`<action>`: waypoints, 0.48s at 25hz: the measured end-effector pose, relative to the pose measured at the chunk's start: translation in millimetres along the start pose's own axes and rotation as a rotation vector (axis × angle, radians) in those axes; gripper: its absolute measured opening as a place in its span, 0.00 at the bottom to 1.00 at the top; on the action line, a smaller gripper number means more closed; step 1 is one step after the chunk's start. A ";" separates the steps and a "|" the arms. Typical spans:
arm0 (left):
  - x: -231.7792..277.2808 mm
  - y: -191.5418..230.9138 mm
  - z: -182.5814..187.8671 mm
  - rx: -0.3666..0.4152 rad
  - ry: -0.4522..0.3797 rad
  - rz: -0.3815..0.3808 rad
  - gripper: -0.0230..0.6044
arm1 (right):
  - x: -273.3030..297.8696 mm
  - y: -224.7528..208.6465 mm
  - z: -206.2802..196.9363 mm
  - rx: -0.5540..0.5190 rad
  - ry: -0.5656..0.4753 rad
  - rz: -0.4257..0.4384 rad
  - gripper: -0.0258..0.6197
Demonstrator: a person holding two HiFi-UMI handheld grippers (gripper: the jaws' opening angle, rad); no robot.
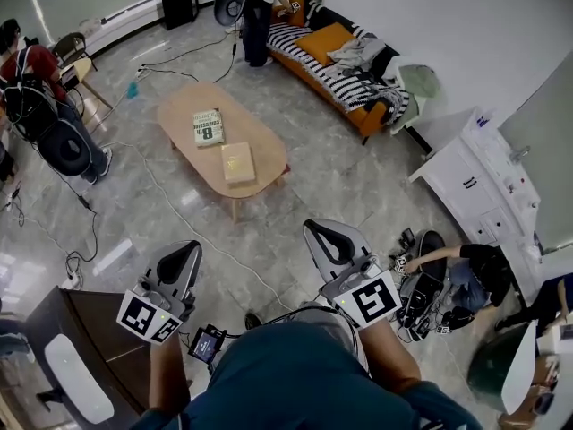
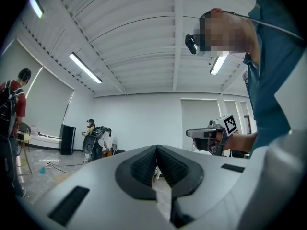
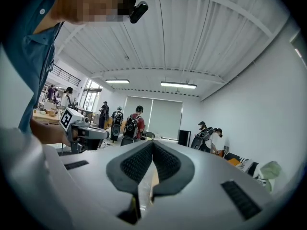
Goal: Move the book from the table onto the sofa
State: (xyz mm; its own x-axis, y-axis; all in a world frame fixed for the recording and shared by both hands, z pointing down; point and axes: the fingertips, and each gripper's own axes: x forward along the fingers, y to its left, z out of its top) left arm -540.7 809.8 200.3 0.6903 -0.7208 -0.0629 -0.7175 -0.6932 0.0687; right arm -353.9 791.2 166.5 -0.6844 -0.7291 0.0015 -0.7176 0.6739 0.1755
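Nearest, the left gripper [image 1: 183, 260] and right gripper [image 1: 324, 238] are both closed and empty. Beyond them the green book [image 1: 208, 127] lies flat on the wooden table [image 1: 183, 108], the sofa [image 1: 309, 56] farther back; it is likely stiff and light, best pinched at one edge

Glossy grey marble-tile floor [image 1: 340, 177]. Oval light-wood table [image 1: 182, 116] mid-room; orange sofa w/ black-white striped throw [image 1: 309, 56] against plain white wall [image 1: 430, 16]. White drawer cabinet [image 1: 466, 182] at right, dark brown desk [image 1: 98, 321] bottom left. White ribbed ceiling [image 2: 144, 42] w/ long strip lights [image 2: 85, 68], lit. Pale roller blinds [image 3: 165, 119] at far end
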 end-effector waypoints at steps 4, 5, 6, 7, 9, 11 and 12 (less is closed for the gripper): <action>4.9 7.5 -1.4 0.005 -0.004 0.013 0.04 | 10.5 0.1 -6.1 -0.003 0.012 0.012 0.06; 7.4 8.9 -1.3 0.008 -0.005 0.018 0.04 | 14.0 -1.7 -7.2 -0.002 0.013 0.014 0.06; 11.3 10.9 -1.3 0.012 -0.006 0.023 0.04 | 18.1 -5.1 -8.0 0.002 0.012 0.014 0.06; 16.6 13.0 -1.3 0.014 -0.007 0.029 0.04 | 22.6 -9.9 -9.0 0.005 0.008 0.014 0.06; 29.9 16.4 -2.0 0.021 -0.009 0.036 0.04 | 31.6 -22.1 -12.7 -0.005 -0.003 0.018 0.06; 45.4 19.9 -3.4 0.036 -0.013 0.041 0.04 | 42.0 -34.4 -19.2 -0.002 -0.007 0.029 0.06; 53.6 21.9 -4.7 0.045 -0.014 0.048 0.04 | 48.1 -40.2 -21.6 0.010 -0.011 0.038 0.06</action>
State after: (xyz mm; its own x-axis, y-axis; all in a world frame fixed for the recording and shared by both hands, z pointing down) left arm -519.0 756.0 203.1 0.6540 -0.7527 -0.0749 -0.7532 -0.6572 0.0271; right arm -355.1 726.4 180.8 -0.7127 -0.7014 -0.0027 -0.6921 0.7026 0.1655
